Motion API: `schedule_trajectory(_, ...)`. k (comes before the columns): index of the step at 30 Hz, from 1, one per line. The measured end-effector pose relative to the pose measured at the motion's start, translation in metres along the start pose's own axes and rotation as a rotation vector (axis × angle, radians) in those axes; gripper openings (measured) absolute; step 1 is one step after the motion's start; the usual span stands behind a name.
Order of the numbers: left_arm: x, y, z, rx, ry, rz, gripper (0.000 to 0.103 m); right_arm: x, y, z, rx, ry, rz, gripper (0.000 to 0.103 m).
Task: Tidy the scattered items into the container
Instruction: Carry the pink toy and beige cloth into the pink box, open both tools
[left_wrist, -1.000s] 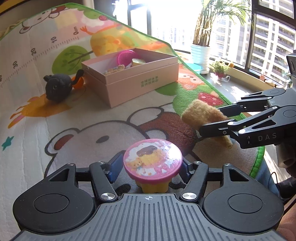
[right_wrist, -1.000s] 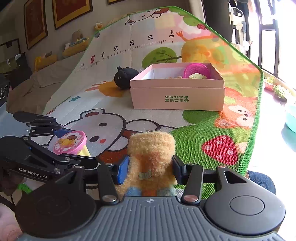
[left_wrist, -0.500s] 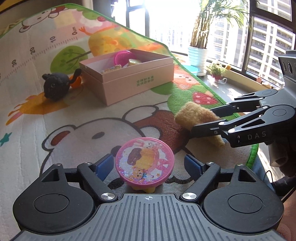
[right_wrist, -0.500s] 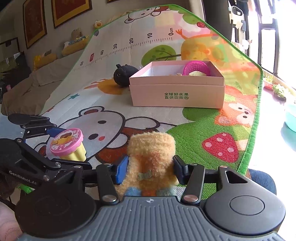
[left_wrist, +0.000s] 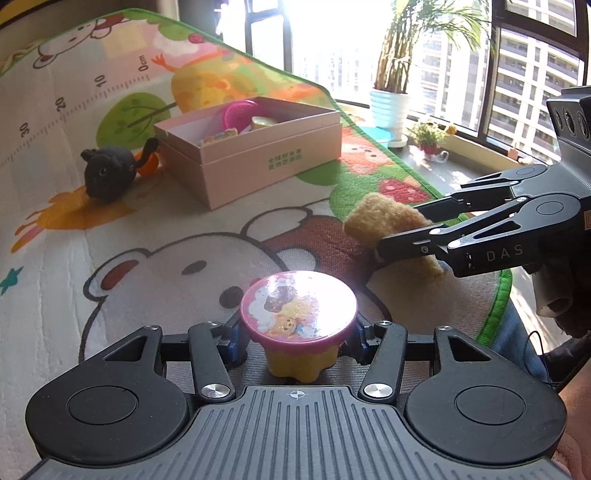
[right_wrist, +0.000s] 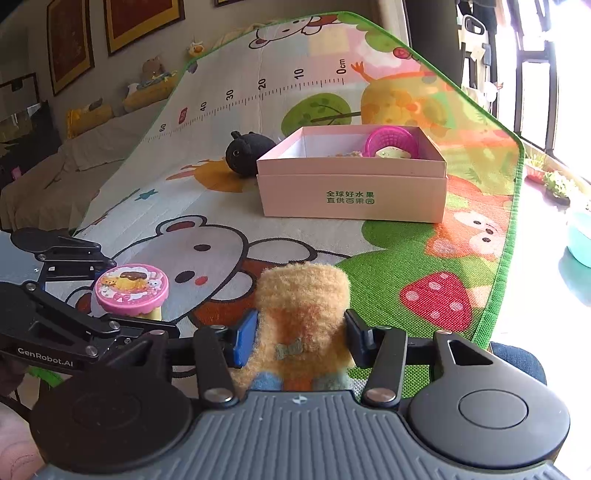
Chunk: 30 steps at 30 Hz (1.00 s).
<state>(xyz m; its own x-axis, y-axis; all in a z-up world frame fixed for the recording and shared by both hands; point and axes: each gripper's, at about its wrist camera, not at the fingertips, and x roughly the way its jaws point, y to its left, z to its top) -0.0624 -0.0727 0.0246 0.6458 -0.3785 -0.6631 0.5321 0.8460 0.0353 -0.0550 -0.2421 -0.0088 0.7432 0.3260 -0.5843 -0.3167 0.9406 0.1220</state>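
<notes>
A toy cup (left_wrist: 299, 317) with a pink picture lid and a yellow body stands on the play mat between the fingers of my left gripper (left_wrist: 297, 339). Its jaws are closing, and the blue pads meet the cup's sides under the lid. My right gripper (right_wrist: 301, 332) is shut on a tan plush toy (right_wrist: 303, 295), held low over the mat. The pink cardboard box (right_wrist: 351, 199) sits open further back, with a pink basket (right_wrist: 391, 140) and small items inside. In the left wrist view the right gripper (left_wrist: 399, 229) reaches in from the right with the plush toy (left_wrist: 384, 218).
A black plush animal (left_wrist: 107, 173) lies on the mat left of the box (left_wrist: 258, 166). The mat's green edge (right_wrist: 509, 236) runs along the right, with bare floor, a potted plant (left_wrist: 391, 107) and windows beyond. A sofa with cushions (right_wrist: 88, 114) stands far left.
My left gripper's jaws spread wider around the toy cup, then came in against its sides. The right gripper and the plush toy stayed put.
</notes>
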Motion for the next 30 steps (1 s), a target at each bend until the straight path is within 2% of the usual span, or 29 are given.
schedule_trajectory(2, -0.001, 0.002, 0.006, -0.002, -0.008, -0.015, 0.049, -0.002, -0.001, 0.004, 0.000, -0.006, 0.005, 0.050)
schedule_trajectory(8, 0.005, 0.006, 0.027, 0.021, -0.045, -0.019, 0.049, -0.004, -0.007, 0.020, -0.020, -0.023, 0.002, 0.050)
schedule_trajectory(10, 0.007, 0.010, 0.035, 0.021, -0.051, -0.042, 0.049, -0.002, -0.013, 0.027, -0.022, -0.020, 0.010, 0.050)
schedule_trajectory(14, 0.008, 0.020, 0.066, 0.042, -0.110, -0.043, 0.049, 0.002, -0.027, 0.053, 0.002, -0.023, 0.036, 0.050)
schedule_trajectory(18, 0.012, 0.033, 0.106, 0.091, -0.210, -0.012, 0.049, 0.002, -0.040, 0.097, -0.005, -0.097, 0.052, 0.050)
schedule_trajectory(21, 0.025, 0.045, 0.142, 0.129, -0.289, 0.025, 0.049, 0.009, -0.055, 0.155, -0.005, -0.193, 0.045, 0.050)
schedule_trajectory(22, 0.033, 0.049, 0.154, 0.139, -0.316, 0.045, 0.050, 0.014, -0.061, 0.173, 0.006, -0.217, 0.035, 0.054)
schedule_trajectory(23, 0.042, 0.054, 0.165, 0.138, -0.344, 0.062, 0.054, 0.021, -0.067, 0.189, 0.021, -0.228, 0.031, 0.066)
schedule_trajectory(24, 0.051, 0.060, 0.175, 0.128, -0.361, 0.074, 0.059, 0.029, -0.073, 0.203, 0.045, -0.235, 0.030, 0.074)
schedule_trajectory(25, 0.059, 0.067, 0.182, 0.111, -0.367, 0.074, 0.069, 0.037, -0.081, 0.217, 0.083, -0.248, 0.020, 0.079)
schedule_trajectory(26, 0.064, 0.074, 0.187, 0.088, -0.367, 0.070, 0.076, 0.043, -0.085, 0.224, 0.104, -0.251, 0.012, 0.079)
schedule_trajectory(27, 0.067, 0.081, 0.188, 0.063, -0.364, 0.064, 0.079, 0.047, -0.087, 0.229, 0.115, -0.252, 0.009, 0.079)
schedule_trajectory(29, 0.066, 0.092, 0.181, 0.031, -0.359, 0.060, 0.095, 0.052, -0.088, 0.230, 0.109, -0.260, 0.006, 0.079)
schedule_trajectory(30, 0.064, 0.098, 0.172, 0.019, -0.353, 0.074, 0.097, 0.054, -0.087, 0.228, 0.098, -0.260, 0.002, 0.079)
